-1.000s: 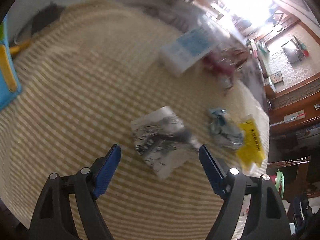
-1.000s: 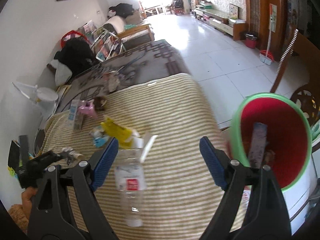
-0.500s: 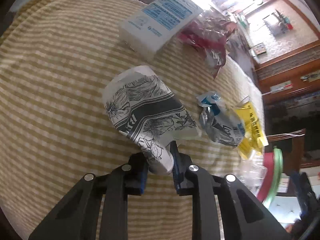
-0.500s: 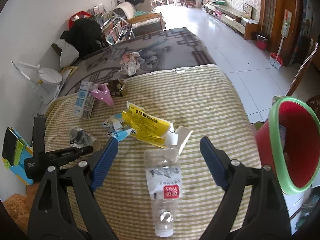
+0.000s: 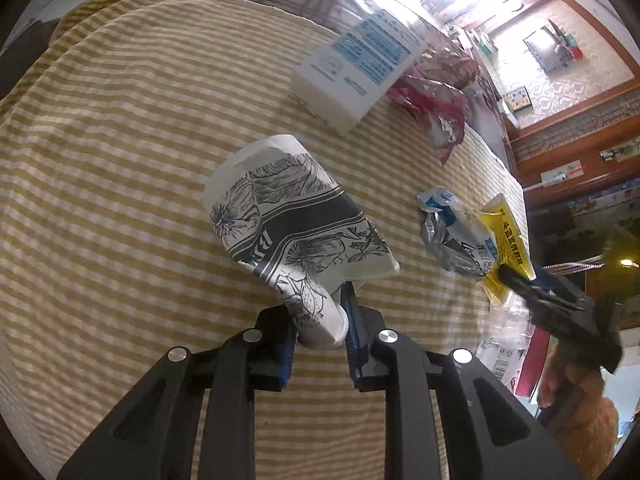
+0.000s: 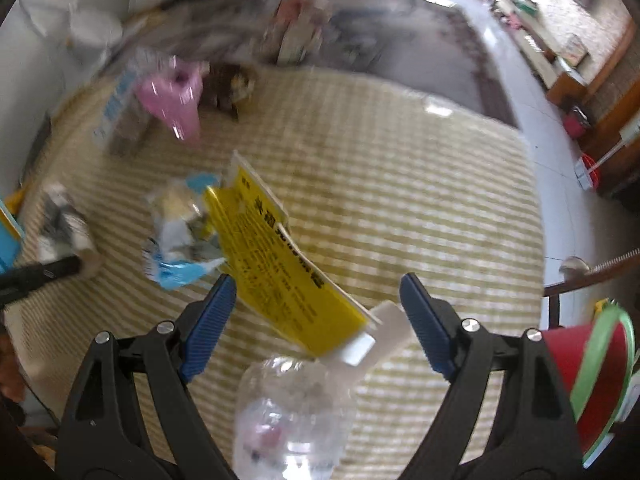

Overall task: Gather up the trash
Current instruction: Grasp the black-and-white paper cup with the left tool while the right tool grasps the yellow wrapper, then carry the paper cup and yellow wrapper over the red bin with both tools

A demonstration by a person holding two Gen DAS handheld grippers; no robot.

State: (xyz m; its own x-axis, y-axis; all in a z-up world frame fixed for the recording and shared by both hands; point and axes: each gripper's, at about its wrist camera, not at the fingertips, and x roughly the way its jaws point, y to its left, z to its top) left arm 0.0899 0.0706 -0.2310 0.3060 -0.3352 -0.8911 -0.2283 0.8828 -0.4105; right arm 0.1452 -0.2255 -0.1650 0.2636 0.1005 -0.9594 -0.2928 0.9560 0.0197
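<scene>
Both wrist views steeply down, close; sharing yellow packet (image 5: 506,248)

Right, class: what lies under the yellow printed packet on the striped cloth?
The yellow printed packet overlaps a crumpled blue-and-silver wrapper at one edge, and a clear plastic bottle lies at its near end beside a white card flap. What is beneath its middle is covered.

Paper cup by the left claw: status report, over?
Left claw shut on paper cup. Right claw open, just been closing, over plastic bottle and yellow packet. Nothing in the way.
</scene>
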